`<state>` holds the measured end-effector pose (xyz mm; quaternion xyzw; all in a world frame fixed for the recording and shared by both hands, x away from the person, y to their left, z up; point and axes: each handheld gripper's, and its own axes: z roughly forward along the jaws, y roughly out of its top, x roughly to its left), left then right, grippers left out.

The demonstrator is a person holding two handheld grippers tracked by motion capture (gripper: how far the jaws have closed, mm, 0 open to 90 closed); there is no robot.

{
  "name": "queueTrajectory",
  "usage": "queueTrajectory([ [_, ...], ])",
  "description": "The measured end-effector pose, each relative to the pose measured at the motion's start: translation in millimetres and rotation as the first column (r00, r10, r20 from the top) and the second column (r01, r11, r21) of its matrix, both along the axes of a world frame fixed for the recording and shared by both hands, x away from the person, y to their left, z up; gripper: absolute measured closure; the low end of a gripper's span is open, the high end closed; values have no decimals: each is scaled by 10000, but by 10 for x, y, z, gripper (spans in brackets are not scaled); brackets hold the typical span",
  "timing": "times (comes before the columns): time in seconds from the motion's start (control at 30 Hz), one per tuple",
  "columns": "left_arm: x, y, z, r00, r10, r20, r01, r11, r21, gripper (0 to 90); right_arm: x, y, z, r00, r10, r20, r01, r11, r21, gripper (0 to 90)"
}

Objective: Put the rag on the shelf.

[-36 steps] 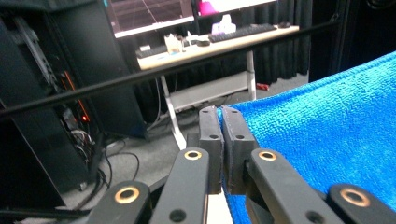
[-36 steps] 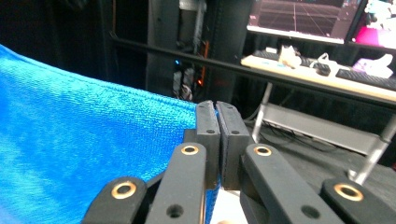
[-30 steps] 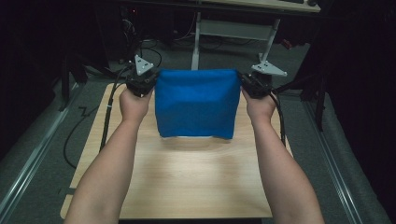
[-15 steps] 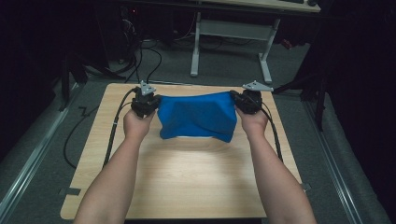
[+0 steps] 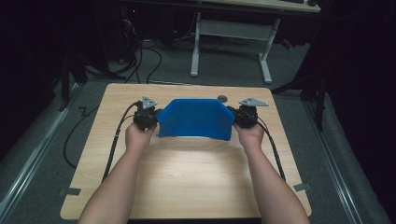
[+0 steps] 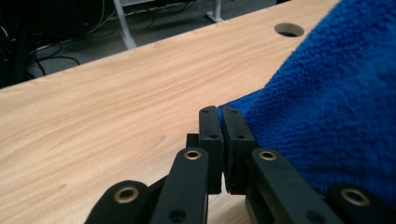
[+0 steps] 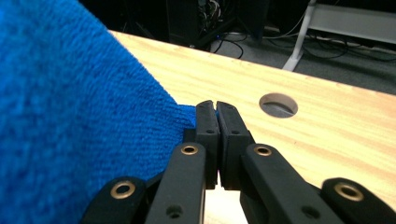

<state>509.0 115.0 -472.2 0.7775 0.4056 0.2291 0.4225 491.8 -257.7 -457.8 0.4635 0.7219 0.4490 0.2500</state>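
Currently the blue cloth (image 5: 195, 118) is stretched between 2 grippers over the far half of the wooden table (image 5: 187, 182). Left gripper (image 6: 219, 112) is clamped on its left corner, right gripper (image 7: 215, 106) on its right corner. Round hole (image 7: 278, 104) sits just beyond.

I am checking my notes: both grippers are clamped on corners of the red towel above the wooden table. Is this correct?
Not quite: the towel is blue, not red, as the high view shows. The left gripper and right gripper are indeed clamped on its corners above the wooden table.
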Motion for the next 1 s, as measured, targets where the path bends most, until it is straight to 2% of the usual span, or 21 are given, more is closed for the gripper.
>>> queueTrajectory([
  [0.2, -61, 41, -107, 9999, -32, -159, 29, 9997, -229, 880, -20, 43, -47, 9999, 86, -68, -87, 9998, -175, 890],
  [0.4, -97, 28, -172, 9995, -184, -256, 177, 9995, -261, 878, -45, 73, -90, 9997, 72, -241, -78, 9996, -281, 889],
  [0.43, -110, 20, -196, 9993, -248, -262, 240, 9992, -311, 877, -51, 78, -113, 9997, 110, -239, -120, 9989, -447, 889],
  [0.5, -121, 15, -223, 9990, -320, -298, 311, 9990, -328, 875, -66, 75, -137, 9998, 77, -198, -86, 9989, -463, 889],
  [0.67, -129, 11, -297, 9979, -405, -500, 389, 9987, -314, 873, -91, 49, -219, 9993, -9, -387, -22, 9969, -786, 887],
  [1.0, -167, 24, -344, 9974, -448, -566, 421, 9980, -475, 836, -122, 56, -254, 9990, 36, -448, -76, 9959, -897, 866],
])
